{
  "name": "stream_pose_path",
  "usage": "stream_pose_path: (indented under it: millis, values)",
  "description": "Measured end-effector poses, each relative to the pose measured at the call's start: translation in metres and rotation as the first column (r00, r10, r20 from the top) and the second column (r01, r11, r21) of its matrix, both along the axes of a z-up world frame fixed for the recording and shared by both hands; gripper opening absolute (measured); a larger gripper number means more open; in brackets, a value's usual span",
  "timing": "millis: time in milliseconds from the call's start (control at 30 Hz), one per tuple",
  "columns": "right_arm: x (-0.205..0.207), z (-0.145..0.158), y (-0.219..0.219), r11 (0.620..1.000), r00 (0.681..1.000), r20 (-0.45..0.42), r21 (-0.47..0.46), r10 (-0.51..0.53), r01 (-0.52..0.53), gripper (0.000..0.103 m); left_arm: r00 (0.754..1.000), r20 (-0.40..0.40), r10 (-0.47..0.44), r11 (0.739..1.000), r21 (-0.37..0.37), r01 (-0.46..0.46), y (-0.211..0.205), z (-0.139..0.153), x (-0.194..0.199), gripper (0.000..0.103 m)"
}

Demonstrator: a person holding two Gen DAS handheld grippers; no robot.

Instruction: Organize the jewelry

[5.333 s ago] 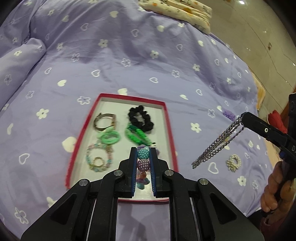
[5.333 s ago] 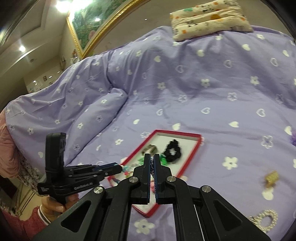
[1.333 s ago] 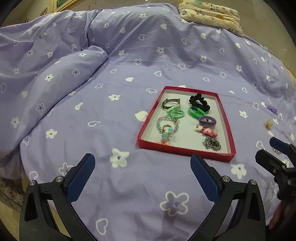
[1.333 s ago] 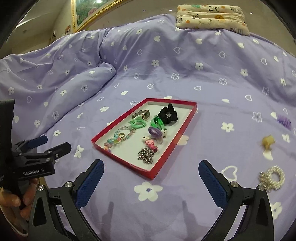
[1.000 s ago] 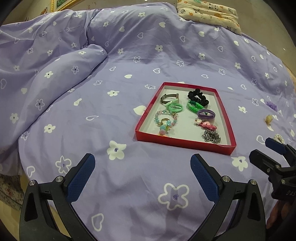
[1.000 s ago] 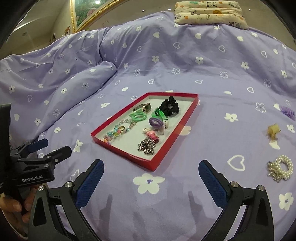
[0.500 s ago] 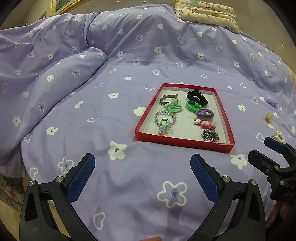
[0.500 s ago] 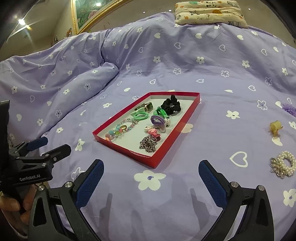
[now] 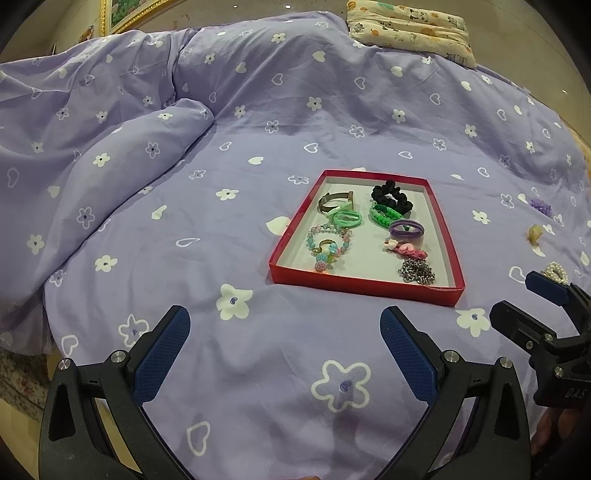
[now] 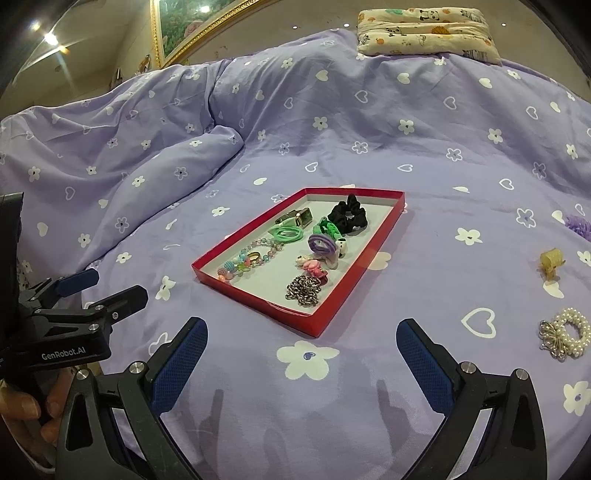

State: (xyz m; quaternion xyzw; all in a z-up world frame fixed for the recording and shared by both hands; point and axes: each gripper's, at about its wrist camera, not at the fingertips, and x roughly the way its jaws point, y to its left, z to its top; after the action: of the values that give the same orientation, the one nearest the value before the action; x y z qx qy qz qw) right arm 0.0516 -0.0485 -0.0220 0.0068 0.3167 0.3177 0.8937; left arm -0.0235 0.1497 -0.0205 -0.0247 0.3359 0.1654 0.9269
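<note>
A red-rimmed tray (image 9: 364,287) (image 10: 258,293) lies on the purple bedspread and holds a silver chain (image 9: 417,271) (image 10: 303,289), a black scrunchie (image 9: 389,195), green and purple hair ties, a beaded bracelet (image 9: 328,242) and a watch (image 10: 301,218). On the spread to the right lie a pearl bracelet (image 10: 565,336) (image 9: 554,268), a yellow clip (image 10: 551,260) and a purple scrunchie (image 10: 578,225). My left gripper (image 9: 284,349) (image 10: 101,286) is open and empty, in front of the tray. My right gripper (image 10: 301,354) (image 9: 524,301) is open and empty, in front of the tray's near corner.
A folded ridge of the duvet (image 9: 122,155) rises at the left. A patterned pillow (image 10: 424,31) lies at the far end of the bed. The bed's front edge is close below both grippers.
Five seconds ago the left gripper held a beaded piece and the right a chain; both pieces now lie in the tray. Both grippers opened and drew back. Little movement in the last second.
</note>
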Motion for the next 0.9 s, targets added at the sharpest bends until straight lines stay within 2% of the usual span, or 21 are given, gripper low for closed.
stream_pose_path:
  millis: [367, 900]
  values:
    - [-0.0006, -0.0015, -0.0005, 1.000, 1.000, -0.001, -0.004, -0.007, 0.007, 0.103, 0.999, 0.029, -0.019, 1.000, -0.006, 0.019, -0.0027, 0.0029, -0.0039, 0.103]
    - [0.0002, -0.0024, -0.0024, 1.000, 1.000, -0.007, -0.008, -0.017, 0.017, 0.103, 0.999, 0.028, -0.040, 0.999, -0.028, 0.040, -0.0034, 0.0007, -0.0031, 0.103]
